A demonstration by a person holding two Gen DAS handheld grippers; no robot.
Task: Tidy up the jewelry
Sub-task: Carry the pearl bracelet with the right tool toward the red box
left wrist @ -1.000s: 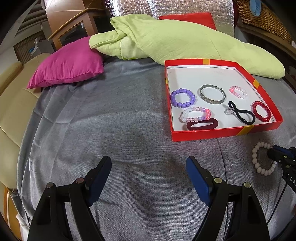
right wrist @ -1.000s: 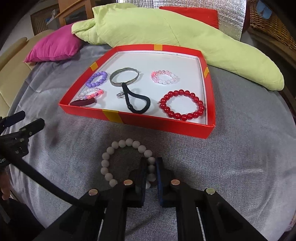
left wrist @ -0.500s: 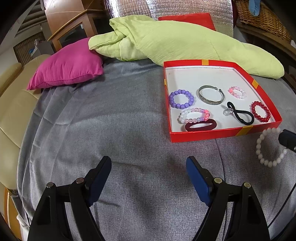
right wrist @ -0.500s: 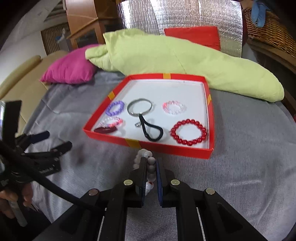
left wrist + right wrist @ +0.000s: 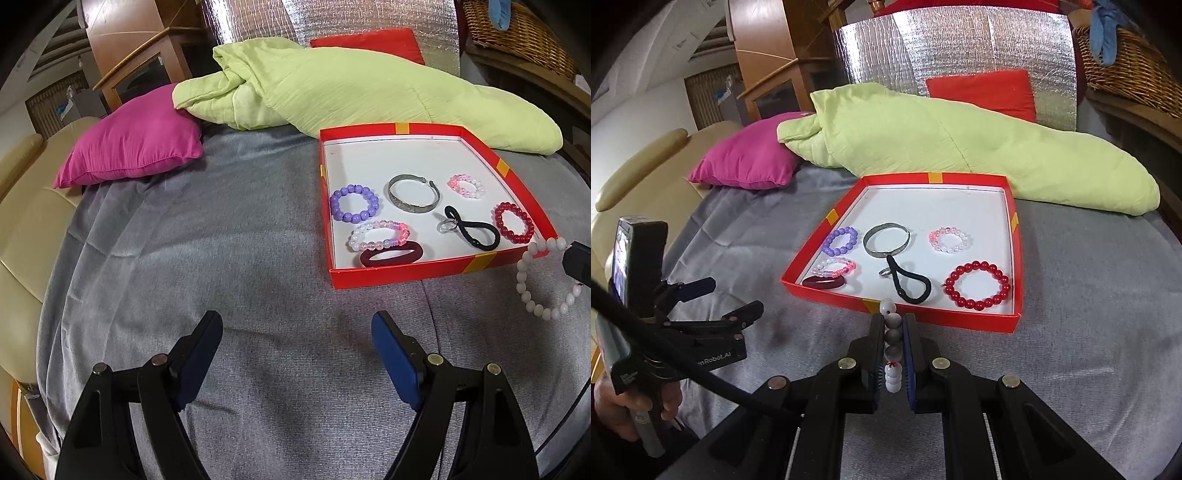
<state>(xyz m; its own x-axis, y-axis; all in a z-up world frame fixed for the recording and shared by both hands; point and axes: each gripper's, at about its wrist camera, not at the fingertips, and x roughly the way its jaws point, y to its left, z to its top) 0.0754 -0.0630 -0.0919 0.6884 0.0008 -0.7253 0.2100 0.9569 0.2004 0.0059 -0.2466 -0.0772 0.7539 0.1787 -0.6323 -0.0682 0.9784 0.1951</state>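
- Bedspread (image 5: 192, 258), grey and slightly wrinkled, carries everything; a green quilt (image 5: 960, 147) and a pink cushion (image 5: 746, 162) lie along its far side, well clear of the work.
- Red tray (image 5: 960, 321) with a white floor sits between quilt and grippers. Its far half is bare, and that is the best place to drop the next piece.
- Left hand-held gripper (image 5: 295, 354) hangs idle over bare bedspread with its jaws wide apart and nothing between them. It is best kept out of the crossing path.
- Right hand-held gripper (image 5: 894, 354) is clamped nearly shut on the white bead bracelet (image 5: 543, 280), which hangs in the air just outside the tray's near corner, seen edge-on from the right wrist.
- Inside the tray lie a red bead bracelet (image 5: 977, 290), a metal bangle (image 5: 886, 240), a black hair tie (image 5: 910, 284), a purple bracelet (image 5: 841, 242), a pink-and-clear bracelet (image 5: 949, 240), a multicolour one (image 5: 834, 267) and a dark red hair band (image 5: 825, 283).
- The hanging loop probably swings, so it should clear the near wall with the loop's lowest bead above the rim.
- Carry it past the hair tie and red beads to the open floor, lower until beads rest, then release to avoid tangling.
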